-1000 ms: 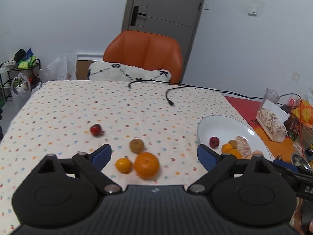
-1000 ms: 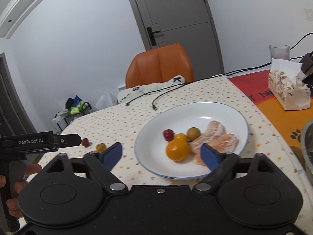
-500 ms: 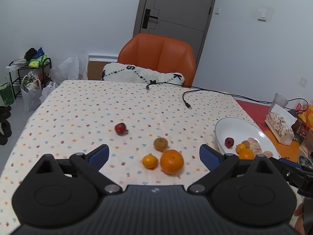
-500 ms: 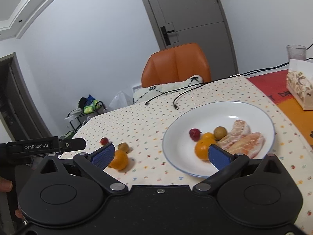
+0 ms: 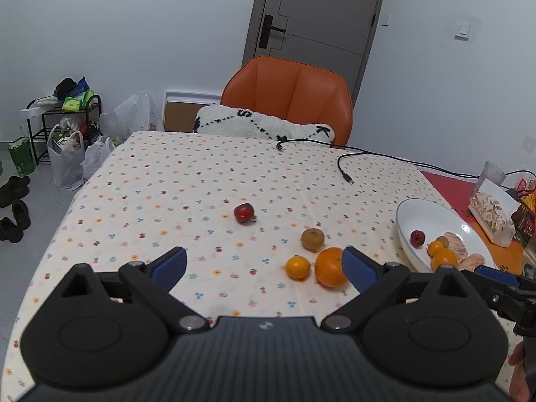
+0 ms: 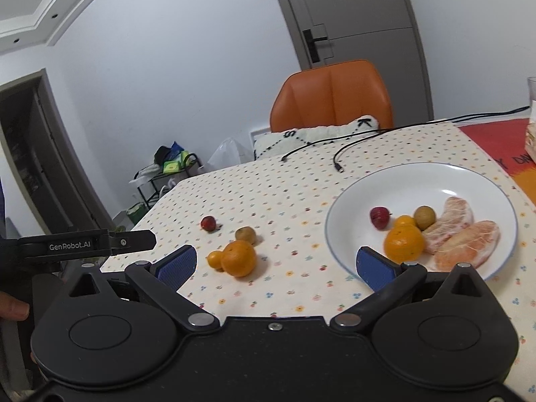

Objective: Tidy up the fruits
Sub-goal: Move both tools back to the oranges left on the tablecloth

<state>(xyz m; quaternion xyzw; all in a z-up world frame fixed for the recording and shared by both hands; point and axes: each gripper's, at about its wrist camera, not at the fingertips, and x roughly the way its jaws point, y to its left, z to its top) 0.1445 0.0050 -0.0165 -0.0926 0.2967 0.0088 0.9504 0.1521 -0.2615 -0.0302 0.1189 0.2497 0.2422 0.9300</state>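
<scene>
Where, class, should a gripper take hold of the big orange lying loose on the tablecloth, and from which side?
Probably from above, across the widest part of the big orange, with the fingers front and back: the small orange touches its left side and the brown fruit sits close behind.

Both wrist cameras look forward, low over the table [image 5: 160, 181] toward the orange chair [image 5: 288, 97], the right one nearer the plate [image 6: 435, 174]; both show the loose fruits.

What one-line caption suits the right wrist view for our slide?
Open right gripper faces four loose fruits on the dotted tablecloth, beside a white plate already holding fruit.
</scene>
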